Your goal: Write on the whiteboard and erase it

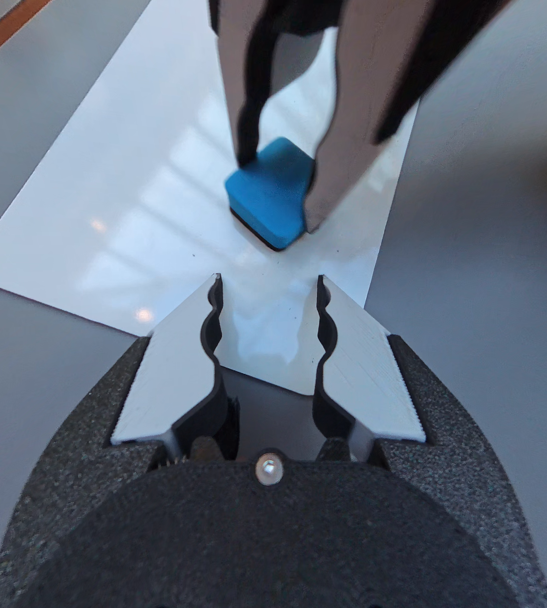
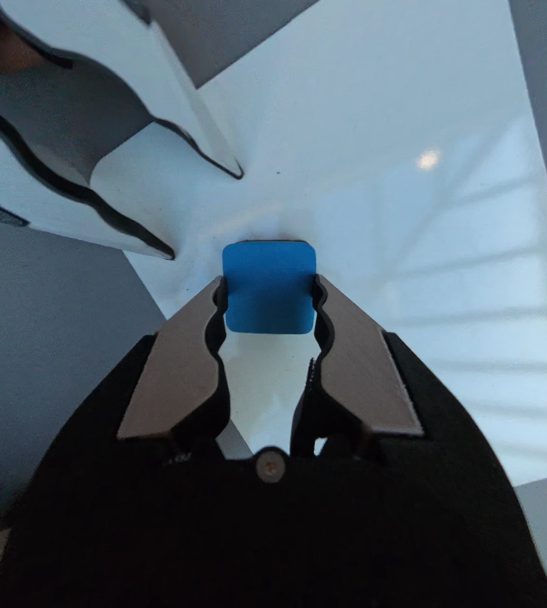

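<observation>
Gripping a blue eraser block (image 2: 269,291) by its 2 opposite sides, the right gripper (image 2: 268,283) has its fingers (image 2: 341,316) pressed against the foam, with the block's dark underside resting on a glossy white board (image 2: 397,230). In the left wrist view the same block (image 1: 267,197) sits near the middle of the board (image 1: 117,197), toward its right edge, and the right gripper (image 1: 277,194) comes down on it from above, 1 finger on each side. The left gripper (image 1: 269,279) is just beside the block on the board's near end, its 2 white fingers (image 1: 180,355) spread apart with only the board's surface between them; whether their tips touch the board cannot be told. From the right wrist view, the left gripper (image 2: 206,217) lies to the block's upper left, close to it but apart. The board lies flat on a grey desk (image 1: 479,263), which shows all around it (image 2: 51,312).
</observation>
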### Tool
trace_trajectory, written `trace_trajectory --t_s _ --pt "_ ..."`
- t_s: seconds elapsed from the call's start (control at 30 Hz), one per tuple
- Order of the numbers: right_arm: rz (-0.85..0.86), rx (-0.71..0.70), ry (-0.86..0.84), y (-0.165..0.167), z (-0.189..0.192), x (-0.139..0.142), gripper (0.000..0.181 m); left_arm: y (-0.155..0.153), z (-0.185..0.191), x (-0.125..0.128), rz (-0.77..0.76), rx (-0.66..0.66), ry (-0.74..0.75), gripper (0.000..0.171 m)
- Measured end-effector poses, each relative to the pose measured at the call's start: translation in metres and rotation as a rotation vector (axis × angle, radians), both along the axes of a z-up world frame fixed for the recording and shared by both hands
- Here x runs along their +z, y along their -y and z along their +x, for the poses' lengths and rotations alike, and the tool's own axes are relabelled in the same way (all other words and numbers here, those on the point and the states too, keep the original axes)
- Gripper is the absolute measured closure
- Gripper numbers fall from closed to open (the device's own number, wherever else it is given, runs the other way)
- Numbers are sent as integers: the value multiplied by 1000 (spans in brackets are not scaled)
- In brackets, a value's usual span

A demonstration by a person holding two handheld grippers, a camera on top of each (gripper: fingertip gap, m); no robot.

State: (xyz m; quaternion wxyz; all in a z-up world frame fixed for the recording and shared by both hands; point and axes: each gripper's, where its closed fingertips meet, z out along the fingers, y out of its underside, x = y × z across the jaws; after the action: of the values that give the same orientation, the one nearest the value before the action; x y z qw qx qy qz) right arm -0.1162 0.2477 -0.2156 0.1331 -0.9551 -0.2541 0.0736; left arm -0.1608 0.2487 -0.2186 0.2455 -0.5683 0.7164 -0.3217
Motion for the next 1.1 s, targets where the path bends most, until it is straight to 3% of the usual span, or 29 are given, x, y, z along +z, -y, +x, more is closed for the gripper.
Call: trace_trajectory --t_s 0.1,0.17,0.23,0.3,0.4,0.5,0.57,0.63,0.7,0.77,0.87,1.0,1.1 --pt "-7 -136 -44 -6 60 0 130 0 0 0 9 8 1 113" --pt "-30 -252 -20 11 106 0 130 -1 0 0 7 8 1 113" --pt "-26 -320 -35 34 127 1 130 -1 0 0 5 7 1 113" --pt "-10 -311 -41 55 117 0 130 0 0 0 -5 1 0 113" --pt "0 -210 -46 68 65 -1 130 0 0 0 -7 -3 0 113" --pt "50 -85 -43 47 14 -1 129 0 0 0 -4 -2 0 113" --pt "71 -35 -45 23 2 -1 129 0 0 0 -5 -2 0 113" --pt "77 -34 -59 1 12 -1 129 0 0 0 -1 0 0 113" --pt "73 -95 -34 -11 45 -1 129 0 0 0 2 3 1 113" --pt "53 -194 -37 -3 82 0 129 0 0 0 -1 3 0 113" --pt "41 -315 -33 33 121 0 129 0 0 0 3 4 1 113" --pt "42 -298 -53 73 93 -1 129 1 0 0 -5 -1 0 113" --pt "50 -187 -56 69 41 -1 129 1 0 0 -4 -2 0 113"
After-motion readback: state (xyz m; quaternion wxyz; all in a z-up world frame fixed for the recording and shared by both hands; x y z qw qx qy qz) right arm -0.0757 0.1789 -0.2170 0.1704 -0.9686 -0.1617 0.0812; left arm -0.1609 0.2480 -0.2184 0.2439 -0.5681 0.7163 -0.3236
